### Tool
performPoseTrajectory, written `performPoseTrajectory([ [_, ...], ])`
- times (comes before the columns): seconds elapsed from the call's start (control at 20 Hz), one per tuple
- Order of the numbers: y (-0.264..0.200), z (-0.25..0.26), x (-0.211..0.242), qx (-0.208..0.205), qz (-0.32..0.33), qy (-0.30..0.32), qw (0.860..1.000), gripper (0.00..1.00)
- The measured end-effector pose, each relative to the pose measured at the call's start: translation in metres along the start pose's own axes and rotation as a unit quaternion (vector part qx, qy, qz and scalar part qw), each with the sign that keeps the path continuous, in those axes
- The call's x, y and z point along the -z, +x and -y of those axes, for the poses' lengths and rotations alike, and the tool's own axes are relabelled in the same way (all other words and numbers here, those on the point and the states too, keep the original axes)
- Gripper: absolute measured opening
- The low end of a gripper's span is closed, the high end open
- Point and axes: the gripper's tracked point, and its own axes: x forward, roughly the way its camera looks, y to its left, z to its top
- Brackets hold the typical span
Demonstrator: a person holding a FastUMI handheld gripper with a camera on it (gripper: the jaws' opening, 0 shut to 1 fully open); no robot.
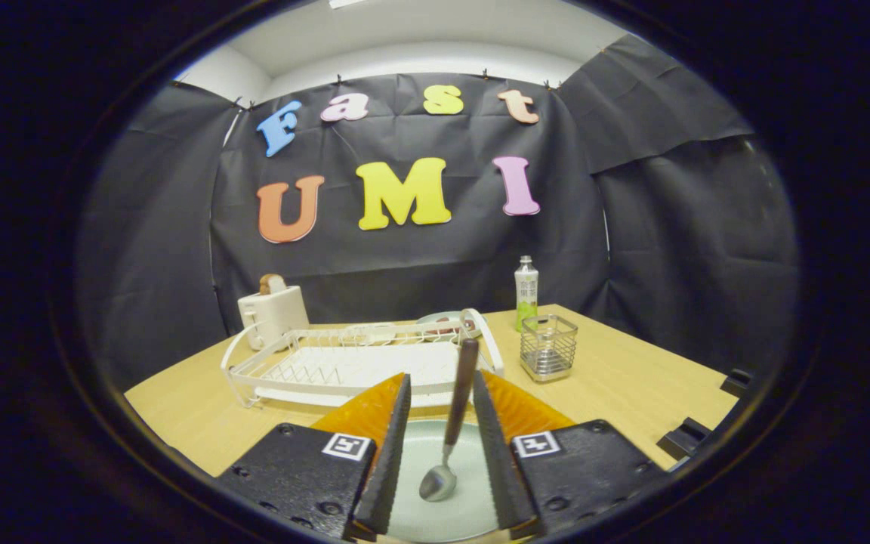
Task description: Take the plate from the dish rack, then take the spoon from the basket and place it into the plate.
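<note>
A pale plate (473,499) lies on the wooden table right below my fingers. My gripper (441,378) is open above it. Between the fingers stands a spoon (454,412) with a dark handle and a metal bowl. The bowl rests on the plate, and the handle tilts up close to the tip of the right finger; I cannot tell if it touches. The left finger is clear of the spoon. Just beyond the fingertips sits the white dish rack (344,363). The wire basket (548,347) stands to the right of the rack.
A white toaster (273,313) holding a slice of bread stands behind the rack's left end. A bottle with a green label (526,291) is behind the basket. A round dish (442,319) peeks out behind the rack. Bare table (631,385) lies right of the basket.
</note>
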Motion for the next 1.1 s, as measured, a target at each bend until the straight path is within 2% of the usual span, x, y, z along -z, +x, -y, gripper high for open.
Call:
performPoseTrajectory([
  [0.25, -0.012, 0.010, -0.007, -0.002, 0.003, -0.015, 1.000, 0.79],
  [0.4, -0.025, 0.015, -0.016, 0.000, 0.019, -0.042, 0.999, 0.97],
  [0.45, -0.030, 0.015, -0.019, 0.000, 0.024, -0.051, 0.998, 1.00],
  [0.7, -0.061, 0.016, -0.023, 0.000, 0.023, -0.075, 0.997, 1.00],
  [0.9, -0.087, 0.022, -0.030, -0.006, 0.007, -0.062, 0.998, 1.00],
  [1.1, -0.111, 0.029, -0.053, -0.014, 0.023, -0.050, 0.998, 1.00],
])
